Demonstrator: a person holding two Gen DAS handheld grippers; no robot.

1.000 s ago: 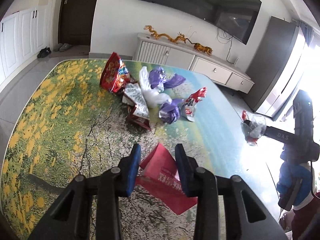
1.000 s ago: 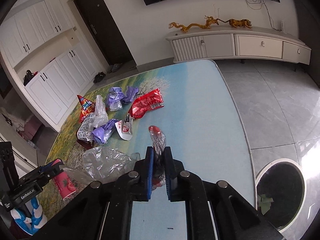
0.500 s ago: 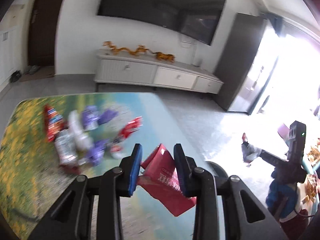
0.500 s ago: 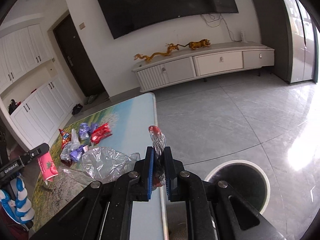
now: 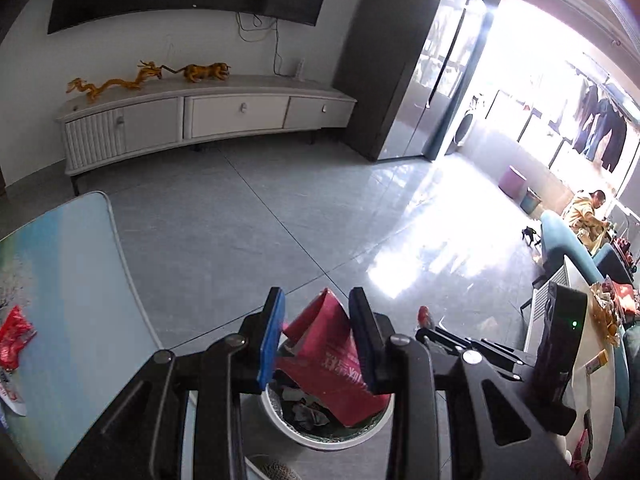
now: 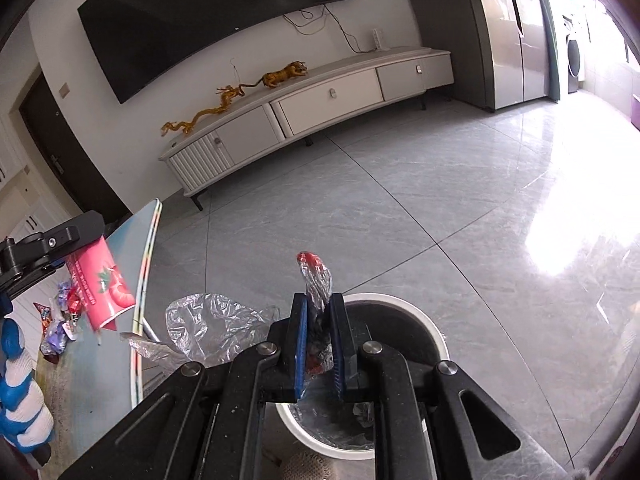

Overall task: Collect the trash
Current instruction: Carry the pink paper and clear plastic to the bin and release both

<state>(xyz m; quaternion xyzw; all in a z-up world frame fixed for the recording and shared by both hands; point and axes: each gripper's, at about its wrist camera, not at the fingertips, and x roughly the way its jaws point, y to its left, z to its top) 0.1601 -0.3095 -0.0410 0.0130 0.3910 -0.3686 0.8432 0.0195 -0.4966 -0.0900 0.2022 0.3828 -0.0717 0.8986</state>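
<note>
My left gripper (image 5: 318, 300) is shut on a red carton (image 5: 328, 356) and holds it over the round white trash bin (image 5: 288, 430) on the floor. The carton also shows in the right wrist view (image 6: 100, 284), held at the left. My right gripper (image 6: 319, 300) is shut on a crumpled clear plastic wrapper (image 6: 316, 280) with a red end, above the bin (image 6: 432, 328). A clear plastic sheet (image 6: 212, 328) hangs from it to the left. Several wrappers (image 6: 60, 320) lie on the table.
The table (image 5: 72, 280) with its printed cover lies left of the bin; a red wrapper (image 5: 14, 336) is on it. A white TV cabinet (image 5: 200, 116) stands along the far wall. Grey tiled floor (image 6: 440, 208) lies beyond. A person (image 5: 584, 212) sits at far right.
Both grippers have swung right, away from the table, and now hang over the trash bin. Each still holds its piece of trash.
</note>
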